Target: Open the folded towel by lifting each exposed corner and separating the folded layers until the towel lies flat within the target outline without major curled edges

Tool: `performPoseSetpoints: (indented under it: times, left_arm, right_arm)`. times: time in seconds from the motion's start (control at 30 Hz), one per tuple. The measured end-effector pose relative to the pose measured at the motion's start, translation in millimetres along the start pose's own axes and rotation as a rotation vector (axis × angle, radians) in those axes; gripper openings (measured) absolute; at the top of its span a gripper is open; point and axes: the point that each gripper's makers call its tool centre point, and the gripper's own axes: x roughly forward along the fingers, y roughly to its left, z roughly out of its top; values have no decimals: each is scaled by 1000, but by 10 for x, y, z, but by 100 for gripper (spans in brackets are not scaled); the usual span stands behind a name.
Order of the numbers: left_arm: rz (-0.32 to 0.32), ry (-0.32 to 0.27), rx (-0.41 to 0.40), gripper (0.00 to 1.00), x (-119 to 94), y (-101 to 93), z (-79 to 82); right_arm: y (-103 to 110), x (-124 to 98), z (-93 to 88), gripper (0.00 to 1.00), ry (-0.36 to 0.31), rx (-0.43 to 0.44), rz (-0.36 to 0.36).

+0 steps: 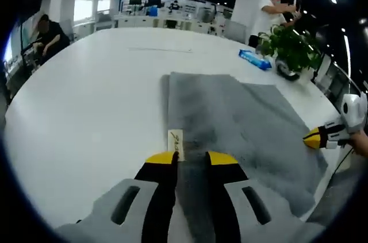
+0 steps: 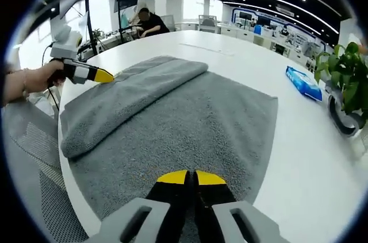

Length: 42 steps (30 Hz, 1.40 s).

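Left gripper [image 1: 192,157]: yellow tips narrowly apart, low over the near edge of the grey towel [image 1: 241,134], just beside its small tag [image 1: 175,141]. Nothing between the jaws that I can see; contact with the cloth unclear.

Right gripper [image 2: 191,177]: tips pressed together, no gap. They sit at the towel [image 2: 190,122] edge; can't tell if any cloth is pinched.

Towel lies on the white counter [image 1: 86,105], near the front edge. Right gripper view: most of it is spread flat, with one long flap [image 2: 126,96] folded over along the far-left side, rounded fold line, so still two layers there. Left gripper [image 2: 92,73] comes into that view from the left, held in a hand [image 2: 31,79], tip at the flap's edge. Right gripper [image 1: 328,134] enters the left gripper view at the towel's right edge.

Blue packet [image 1: 255,59] and potted plant [image 1: 290,47] sit on the counter beyond the towel, well apart from it.
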Motion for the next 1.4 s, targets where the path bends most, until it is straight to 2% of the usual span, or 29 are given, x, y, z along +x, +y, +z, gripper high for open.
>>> performPoseSetpoints:
  times: [0.1, 0.13, 0.17, 0.23, 0.27, 0.33, 0.43, 0.47, 0.53, 0.63, 0.73, 0.9, 0.97, 1.0, 1.17, 1.23, 1.4]
  left_arm:
    - [3, 8, 28, 20, 10, -7, -19]
    - [17, 13, 62, 19, 9, 12, -30]
    - [58, 18, 106, 16, -8, 79, -26]
    - [96, 16, 144, 16, -26, 142, -16]
    - [84, 12, 131, 18, -21, 126, -14]
    - [88, 32, 53, 20, -18, 163, -62]
    - [84, 27, 46, 19, -20, 172, -58]
    - [73, 27, 43, 14, -26, 138, -56]
    - [75, 21, 57, 12, -18, 130, -44]
    - [92, 15, 105, 2, -39, 162, -23]
    - [91, 11, 80, 2, -40, 178, -18]
    - [87, -4, 111, 1, -71, 190, 4]
    - [95, -11, 63, 1, -75, 253, 7]
    - [97, -10, 64, 1, -64, 276, 12]
    - [117, 1, 162, 1, -73, 234, 15]
    - [111, -1, 126, 1, -76, 242, 11]
    - [144, 1, 111, 1, -99, 347, 15]
  right_arm:
    - [2, -1, -2, 0, 0, 3, 1]
    - [3, -2, -2, 0, 0, 1, 1]
    - [3, -3, -2, 0, 0, 1, 1]
    - [2, -3, -2, 0, -1, 1, 2]
    - [2, -3, -1, 0, -1, 3, 1]
    - [2, -3, -2, 0, 0, -2, 0]
    - [2, -4, -3, 0, -1, -1, 0]
    - [2, -4, -3, 0, -1, -1, 0]
    - [2, -5, -3, 0, -2, 2, 1]
    - [1, -5, -3, 0, -2, 2, 1]
    - [1, -5, -4, 0, 0, 5, -1]
    - [-5, -7, -8, 0, 7, 0, -8]
    - [-18, -12, -15, 0, 24, -1, -19]
    - [-23, -10, -12, 0, 26, -5, -23]
    - [-68, -22, -27, 0, 37, -15, -42]
    - [-105, -35, -41, 0, 35, -5, -45]
    - [-178, -59, -71, 0, 41, 18, -65]
